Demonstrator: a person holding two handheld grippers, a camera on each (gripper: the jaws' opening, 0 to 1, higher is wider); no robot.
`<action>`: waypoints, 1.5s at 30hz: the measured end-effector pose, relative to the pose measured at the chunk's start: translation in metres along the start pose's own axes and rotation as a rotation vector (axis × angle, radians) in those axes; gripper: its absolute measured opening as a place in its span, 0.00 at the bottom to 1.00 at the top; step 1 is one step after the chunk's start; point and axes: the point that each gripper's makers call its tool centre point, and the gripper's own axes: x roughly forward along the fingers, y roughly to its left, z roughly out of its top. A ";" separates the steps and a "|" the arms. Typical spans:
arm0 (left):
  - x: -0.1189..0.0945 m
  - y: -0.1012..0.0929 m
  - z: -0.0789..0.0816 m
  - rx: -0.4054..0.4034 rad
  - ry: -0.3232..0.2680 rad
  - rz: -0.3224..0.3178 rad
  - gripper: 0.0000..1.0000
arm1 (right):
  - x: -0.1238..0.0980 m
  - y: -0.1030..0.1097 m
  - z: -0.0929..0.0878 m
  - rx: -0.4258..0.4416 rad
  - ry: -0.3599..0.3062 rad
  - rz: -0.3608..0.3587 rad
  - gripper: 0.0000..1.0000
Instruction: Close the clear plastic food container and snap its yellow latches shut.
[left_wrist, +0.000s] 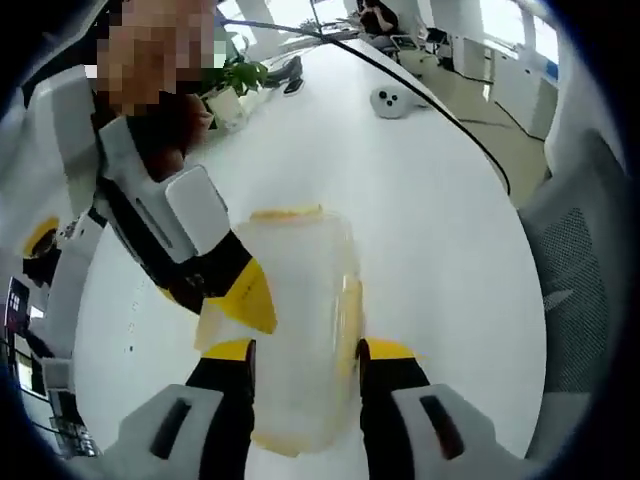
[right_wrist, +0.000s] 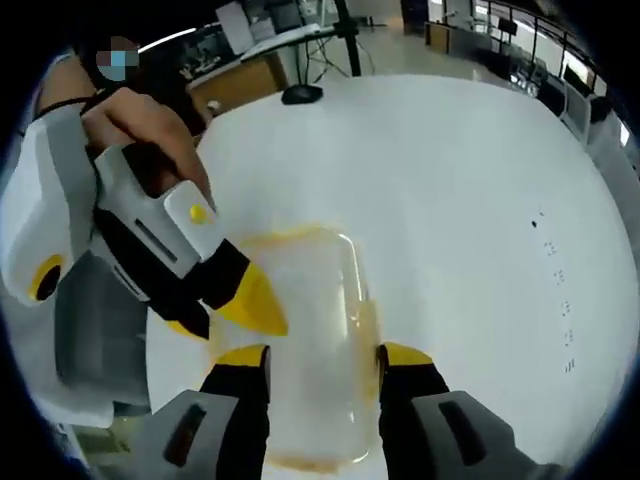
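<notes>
Down in the left gripper view, the left gripper has its 2 yellow-tipped jaws spread to either side of the clear plastic food container, which lies on the white table. A yellow latch runs along its right edge, and the right gripper reaches in from the left, touching the box's left side.

Next, the right gripper view: the right gripper likewise straddles the container, jaws apart, while the left gripper comes in from the left, held by a hand.
</notes>
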 end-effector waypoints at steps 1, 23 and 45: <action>0.000 0.001 0.000 -0.001 0.002 0.001 0.40 | 0.000 -0.001 -0.001 0.003 0.002 0.002 0.42; -0.001 0.002 -0.001 0.015 0.024 0.033 0.36 | 0.003 -0.001 -0.002 0.047 -0.011 0.021 0.41; -0.009 -0.004 0.002 -0.083 0.015 -0.043 0.50 | -0.014 -0.005 0.001 0.074 -0.088 -0.067 0.48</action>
